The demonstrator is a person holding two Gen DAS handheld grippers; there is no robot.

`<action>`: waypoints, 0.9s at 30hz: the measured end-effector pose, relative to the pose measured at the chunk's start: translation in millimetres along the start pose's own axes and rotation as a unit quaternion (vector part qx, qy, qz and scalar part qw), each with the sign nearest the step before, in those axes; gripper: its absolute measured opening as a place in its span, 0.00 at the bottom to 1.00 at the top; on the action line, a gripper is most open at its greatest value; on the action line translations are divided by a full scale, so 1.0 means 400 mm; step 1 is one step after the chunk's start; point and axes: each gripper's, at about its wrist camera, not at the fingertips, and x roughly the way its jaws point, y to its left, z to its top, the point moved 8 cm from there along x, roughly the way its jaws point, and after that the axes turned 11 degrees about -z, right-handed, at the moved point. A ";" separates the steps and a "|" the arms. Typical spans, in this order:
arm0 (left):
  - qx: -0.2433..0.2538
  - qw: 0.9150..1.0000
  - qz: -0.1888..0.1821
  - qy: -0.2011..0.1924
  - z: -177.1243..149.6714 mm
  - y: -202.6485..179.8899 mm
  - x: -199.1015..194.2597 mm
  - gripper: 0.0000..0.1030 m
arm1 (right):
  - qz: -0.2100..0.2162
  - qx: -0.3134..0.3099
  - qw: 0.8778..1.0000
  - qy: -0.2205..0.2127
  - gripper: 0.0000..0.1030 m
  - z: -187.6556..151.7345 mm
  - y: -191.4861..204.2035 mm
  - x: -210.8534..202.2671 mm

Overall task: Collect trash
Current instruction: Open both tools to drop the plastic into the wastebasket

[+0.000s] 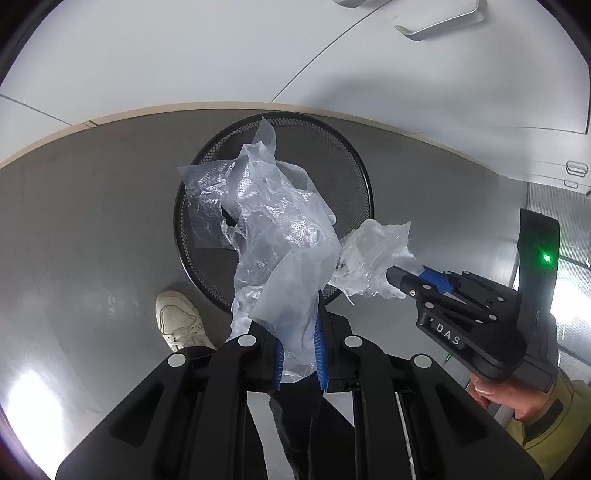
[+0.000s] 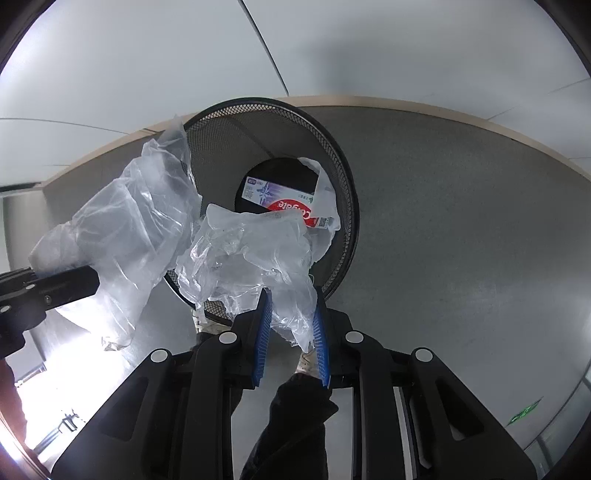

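Observation:
A black mesh waste bin (image 1: pixel 354 162) stands on the grey floor; it also shows in the right wrist view (image 2: pixel 343 173). Inside it lies a Colgate toothpaste box (image 2: pixel 284 203). My left gripper (image 1: pixel 300 332) is shut on a clear plastic bag (image 1: pixel 273 229) and holds it over the bin's mouth. My right gripper (image 2: pixel 290 325) is shut on a second crumpled clear plastic wrap (image 2: pixel 251 247) at the bin's near rim. The right gripper (image 1: pixel 397 278) shows in the left wrist view with its wrap (image 1: pixel 373 251). The left gripper's finger (image 2: pixel 66 284) shows in the right wrist view with its bag (image 2: pixel 125 225).
A white wall with a beige skirting (image 1: pixel 147 112) runs behind the bin. A person's white shoe (image 1: pixel 179 321) stands on the floor to the left of the bin. Metal handles (image 1: pixel 439 26) sit on the white panels above.

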 end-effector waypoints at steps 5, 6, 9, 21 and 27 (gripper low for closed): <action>-0.014 1.000 -0.007 0.006 0.001 0.031 -0.011 0.29 | -0.006 0.000 1.000 -0.007 0.24 0.015 0.014 0.016; -0.014 1.000 0.002 0.002 0.009 0.036 -0.013 0.32 | -0.004 0.001 1.000 -0.006 0.26 0.010 0.012 0.007; -0.013 1.000 0.017 -0.005 0.019 0.041 -0.028 0.43 | -0.002 0.008 1.000 -0.004 0.29 0.025 0.007 0.003; 0.013 0.998 0.039 -0.039 -0.011 0.003 -0.124 0.52 | 0.007 0.005 1.000 -0.025 0.46 0.035 0.000 -0.086; 0.018 0.997 0.062 -0.051 -0.070 -0.024 -0.183 0.53 | 0.007 -0.005 0.999 -0.043 0.46 0.037 -0.001 -0.156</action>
